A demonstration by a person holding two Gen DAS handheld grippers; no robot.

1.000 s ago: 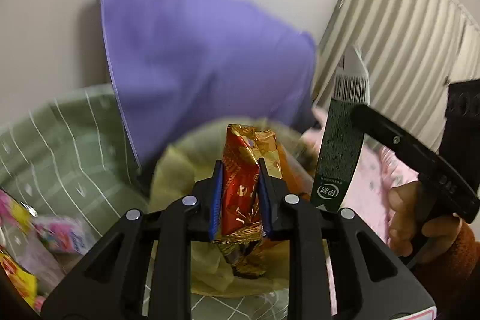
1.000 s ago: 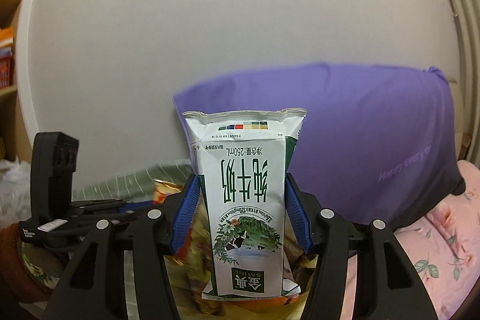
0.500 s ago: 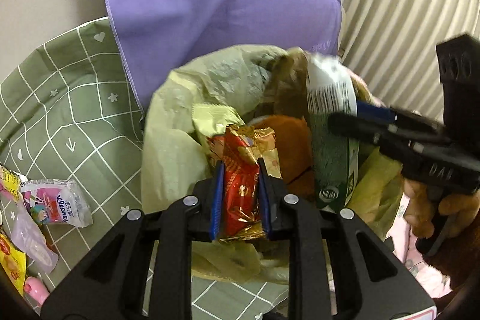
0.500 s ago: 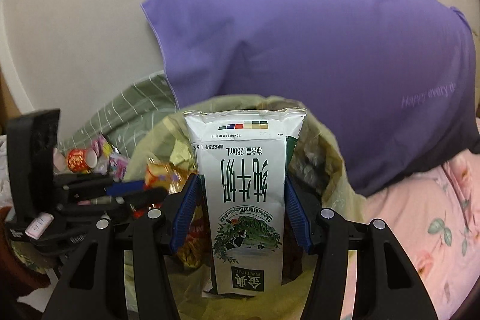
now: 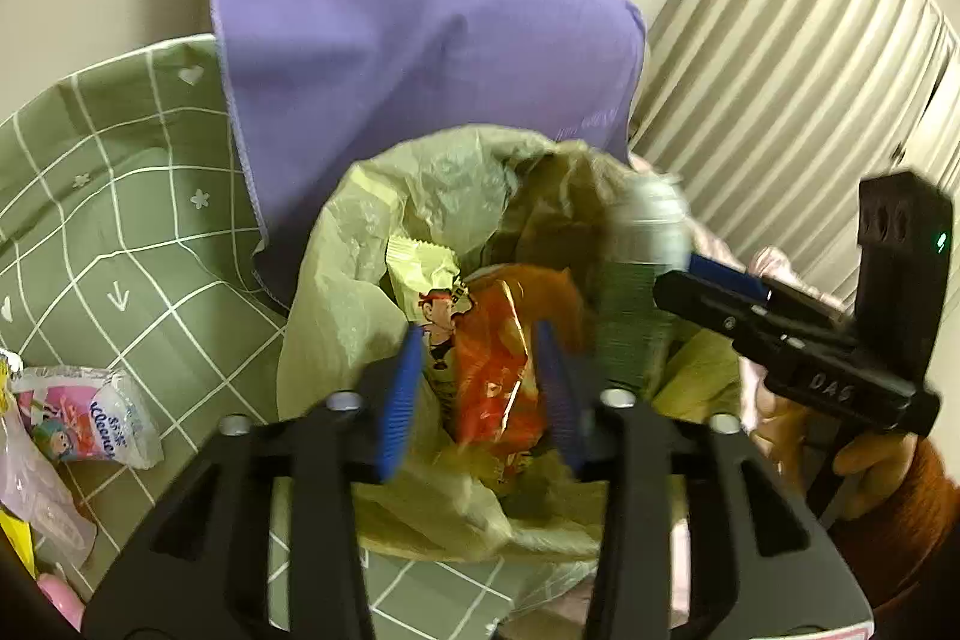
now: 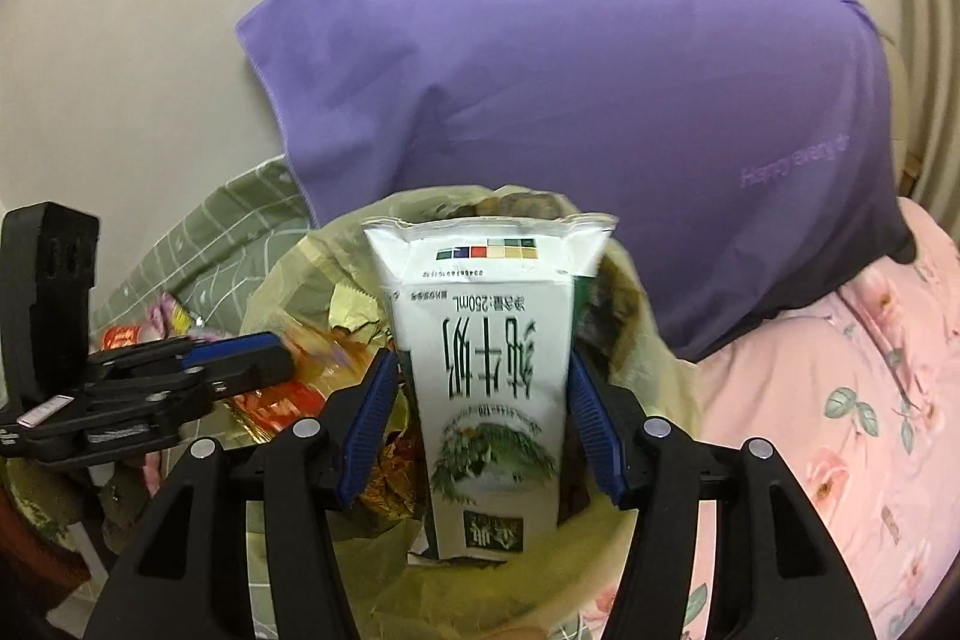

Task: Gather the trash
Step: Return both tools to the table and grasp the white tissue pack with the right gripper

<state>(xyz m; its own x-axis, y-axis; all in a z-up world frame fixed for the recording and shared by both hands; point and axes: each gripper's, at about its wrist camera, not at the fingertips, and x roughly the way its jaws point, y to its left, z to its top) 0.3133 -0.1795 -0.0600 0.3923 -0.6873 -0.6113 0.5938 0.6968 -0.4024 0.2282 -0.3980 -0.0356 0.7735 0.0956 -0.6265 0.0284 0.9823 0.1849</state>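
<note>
Two grippers over yellow bag [image 5: 360, 292]. Your left gripper [image 5: 480, 388] just opened, red wrapper [image 5: 492, 370] loose above bag mouth. Your right gripper [image 6: 480, 424] clamps milk carton [image 6: 486, 370]; release too early, carton can tip outside bag.

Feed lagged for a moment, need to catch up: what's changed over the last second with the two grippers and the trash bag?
Both grippers came down over the yellow trash bag. The left gripper has just been opening: its pads now stand clear of the red wrapper, which is dropping into the bag. The right gripper has eased open slightly around the milk carton, still between its jaws. The purple pillow hasn't moved.
</note>
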